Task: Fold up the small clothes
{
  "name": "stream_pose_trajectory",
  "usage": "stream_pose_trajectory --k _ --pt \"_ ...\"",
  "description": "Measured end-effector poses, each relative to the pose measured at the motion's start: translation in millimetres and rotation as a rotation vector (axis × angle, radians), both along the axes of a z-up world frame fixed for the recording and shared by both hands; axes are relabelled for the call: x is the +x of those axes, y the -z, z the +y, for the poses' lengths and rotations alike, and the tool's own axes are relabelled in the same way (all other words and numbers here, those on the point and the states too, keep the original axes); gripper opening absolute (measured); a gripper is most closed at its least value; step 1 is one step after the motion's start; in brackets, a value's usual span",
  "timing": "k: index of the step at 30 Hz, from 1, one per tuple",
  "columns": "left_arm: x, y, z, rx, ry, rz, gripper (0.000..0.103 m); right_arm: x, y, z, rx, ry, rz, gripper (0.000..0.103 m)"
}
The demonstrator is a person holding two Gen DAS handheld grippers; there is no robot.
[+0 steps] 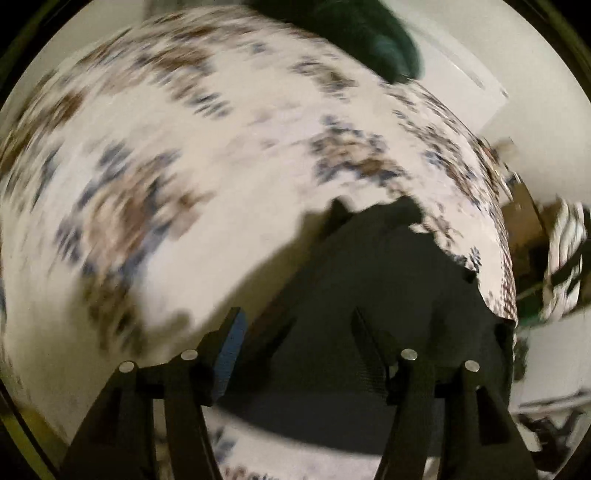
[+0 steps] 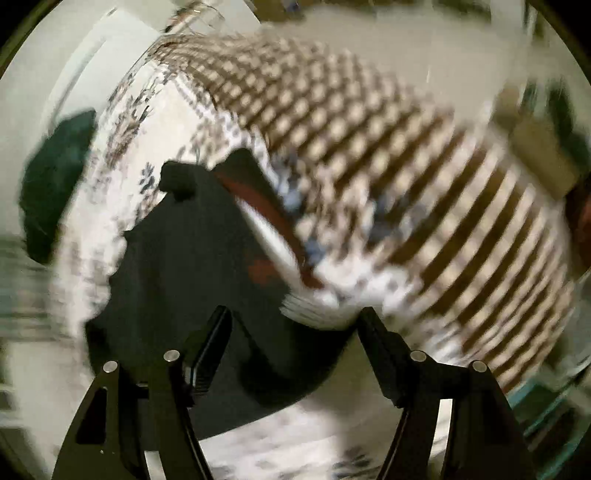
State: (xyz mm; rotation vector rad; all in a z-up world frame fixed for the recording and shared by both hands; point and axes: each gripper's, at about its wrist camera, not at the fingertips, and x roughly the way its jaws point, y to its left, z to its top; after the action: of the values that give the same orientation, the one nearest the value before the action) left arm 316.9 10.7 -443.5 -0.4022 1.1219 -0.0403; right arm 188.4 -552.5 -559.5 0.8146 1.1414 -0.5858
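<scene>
A small black garment (image 1: 373, 295) lies on a white bedspread (image 1: 184, 184) with blue and brown flower print. My left gripper (image 1: 295, 317) is open just above the garment's near edge, with nothing between its fingers. In the right wrist view the same black garment (image 2: 184, 266) shows a red and white striped band (image 2: 273, 225) along its right side. My right gripper (image 2: 295, 317) is open above the garment's near right part and holds nothing. Both views are blurred by motion.
A dark green cloth (image 1: 369, 33) lies at the bedspread's far edge, also in the right wrist view (image 2: 55, 177). A brown-and-cream checked part of the bedspread (image 2: 388, 147) fills the right. White walls and room clutter (image 1: 565, 258) lie beyond the bed.
</scene>
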Motion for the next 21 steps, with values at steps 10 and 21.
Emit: stream_pose_trajectory --k 10,21 --pt "121.1 57.6 -65.6 0.08 0.17 0.079 0.058 117.1 17.1 0.3 0.338 -0.245 -0.24 0.073" --pt "144.5 51.9 -41.3 0.026 0.074 0.081 0.058 178.7 48.2 -108.3 0.148 -0.054 -0.193 0.073"
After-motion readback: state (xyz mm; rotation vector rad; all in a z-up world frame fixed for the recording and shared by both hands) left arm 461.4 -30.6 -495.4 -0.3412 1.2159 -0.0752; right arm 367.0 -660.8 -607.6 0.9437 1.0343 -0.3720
